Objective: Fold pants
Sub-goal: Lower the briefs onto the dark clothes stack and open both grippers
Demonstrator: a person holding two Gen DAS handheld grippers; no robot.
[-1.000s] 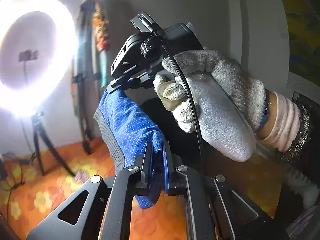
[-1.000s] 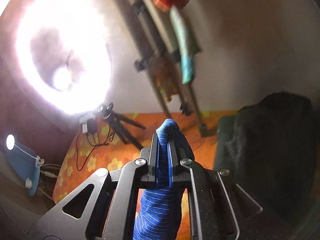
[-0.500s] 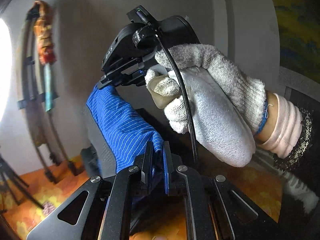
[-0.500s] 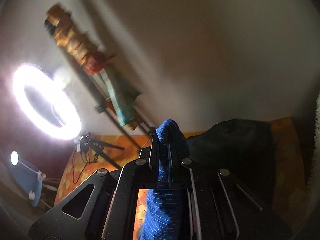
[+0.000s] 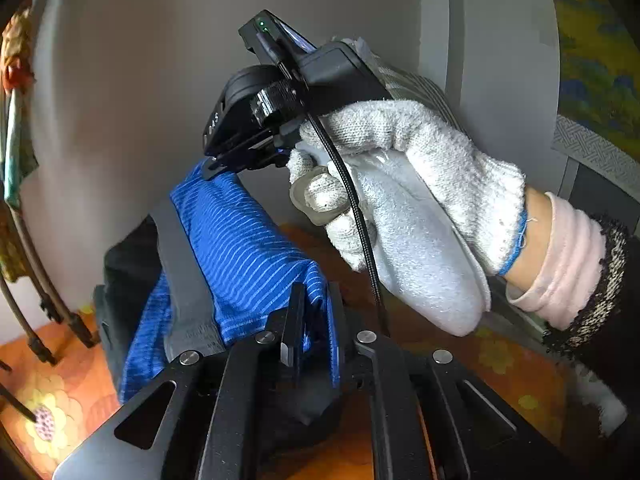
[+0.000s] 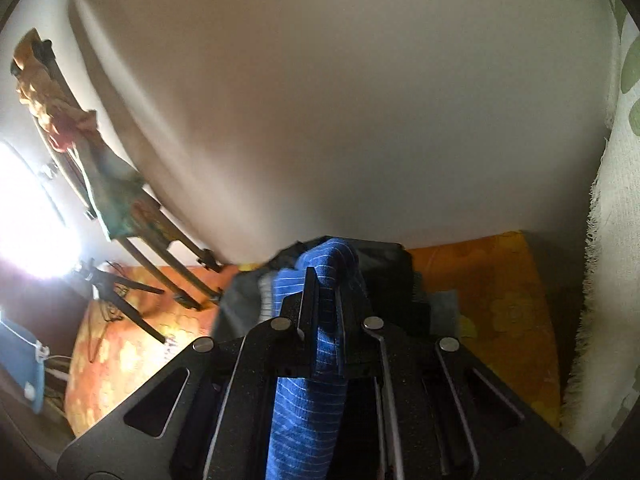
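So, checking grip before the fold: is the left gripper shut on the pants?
Shut: the left gripper pinches the blue striped pants between its fingers.

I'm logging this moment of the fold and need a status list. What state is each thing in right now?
Blue striped pants: lifted, stretched between both tools, part hanging.
Left tool: shut on the pants.
Right tool: shut on the pants.
Gloved right hand: wrapped around the right tool's handle.
Ring light: on, very bright.
Dark clothing pile: lying on the orange floral cover.
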